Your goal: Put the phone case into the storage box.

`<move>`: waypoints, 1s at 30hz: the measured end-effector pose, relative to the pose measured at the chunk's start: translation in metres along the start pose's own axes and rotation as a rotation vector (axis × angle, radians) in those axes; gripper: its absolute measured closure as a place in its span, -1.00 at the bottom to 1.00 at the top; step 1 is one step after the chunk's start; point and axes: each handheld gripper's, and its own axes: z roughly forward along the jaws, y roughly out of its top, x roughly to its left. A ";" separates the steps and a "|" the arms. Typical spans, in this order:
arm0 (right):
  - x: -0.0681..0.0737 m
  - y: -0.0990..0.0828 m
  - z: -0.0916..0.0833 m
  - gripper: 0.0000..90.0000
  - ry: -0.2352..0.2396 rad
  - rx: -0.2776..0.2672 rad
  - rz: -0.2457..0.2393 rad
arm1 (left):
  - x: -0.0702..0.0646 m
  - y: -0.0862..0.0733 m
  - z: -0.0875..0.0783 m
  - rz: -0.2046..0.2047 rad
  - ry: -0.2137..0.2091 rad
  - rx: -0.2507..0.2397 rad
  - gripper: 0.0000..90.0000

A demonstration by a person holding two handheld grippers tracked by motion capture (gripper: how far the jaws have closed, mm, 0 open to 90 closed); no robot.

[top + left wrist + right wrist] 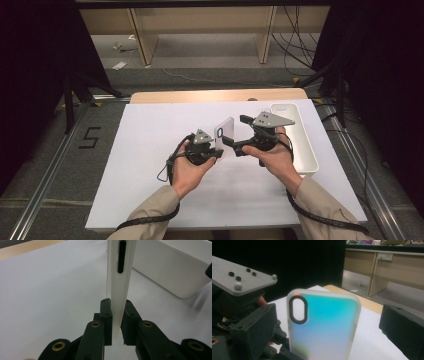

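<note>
Two grippers meet over the middle of the white table [150,190] in the high view: the left gripper [212,150] holds a phone case [224,134] upright by its lower end, presumably to present its broad face, and the right gripper [235,132] reaches in beside it; a white tray [310,165] lies along the table's right edge. Left gripper view: both black jaws press on the flat faces of the case [117,302], seen edge-on with a side slot, the tray [175,272] beyond. Right gripper view: the case [324,327] shows its iridescent back and oval camera cutout, standing between widely spread jaws that do not touch it, seemingly lining up a second grip; the left gripper [282,350] clamps its base.
</note>
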 end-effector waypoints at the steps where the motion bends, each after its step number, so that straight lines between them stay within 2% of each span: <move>1: 0.000 0.000 0.000 -0.96 -0.003 -0.001 0.001 | -0.001 0.000 0.001 0.000 -0.003 0.000 0.79; 14: 0.004 -0.005 0.007 -0.93 -0.032 -0.013 0.030 | -0.008 0.001 0.004 0.014 -0.009 0.002 0.79; 30: 0.008 -0.009 0.011 -0.80 -0.067 -0.008 0.023 | -0.009 -0.001 0.006 0.015 -0.005 0.005 0.79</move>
